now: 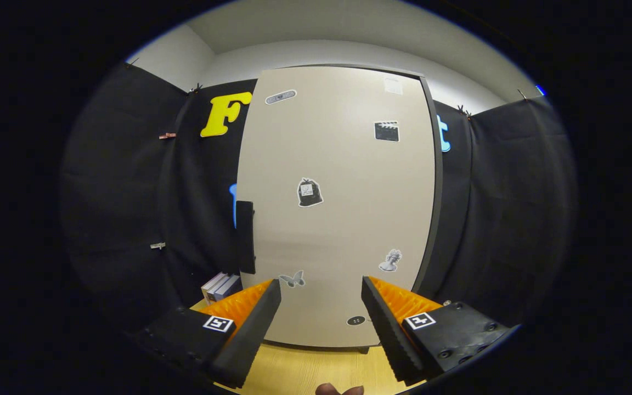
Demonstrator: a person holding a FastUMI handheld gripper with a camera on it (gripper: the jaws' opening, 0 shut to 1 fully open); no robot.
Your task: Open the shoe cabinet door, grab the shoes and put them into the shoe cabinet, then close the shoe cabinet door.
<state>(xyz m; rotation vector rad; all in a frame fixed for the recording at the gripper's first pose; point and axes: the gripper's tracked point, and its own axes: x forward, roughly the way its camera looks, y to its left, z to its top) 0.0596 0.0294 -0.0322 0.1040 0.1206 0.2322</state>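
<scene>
gripper (320, 299): fingers spread wide, holding nothing | shoe cabinet door (338, 208): shut, upright on the bench (316, 367) just beyond the fingers | dark handle (245, 237) at its left edge | handling: likely a stiff, light panel; best gripped by the handle

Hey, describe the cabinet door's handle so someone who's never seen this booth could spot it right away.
Look at the tall pale shoe cabinet door standing on the wooden table, dotted with small stickers. On its left edge, about halfway up and beyond the open gripper, sits the handle. It is a plain dark upright bar sticking out from the door, unlike the flat stickers around it.
</scene>
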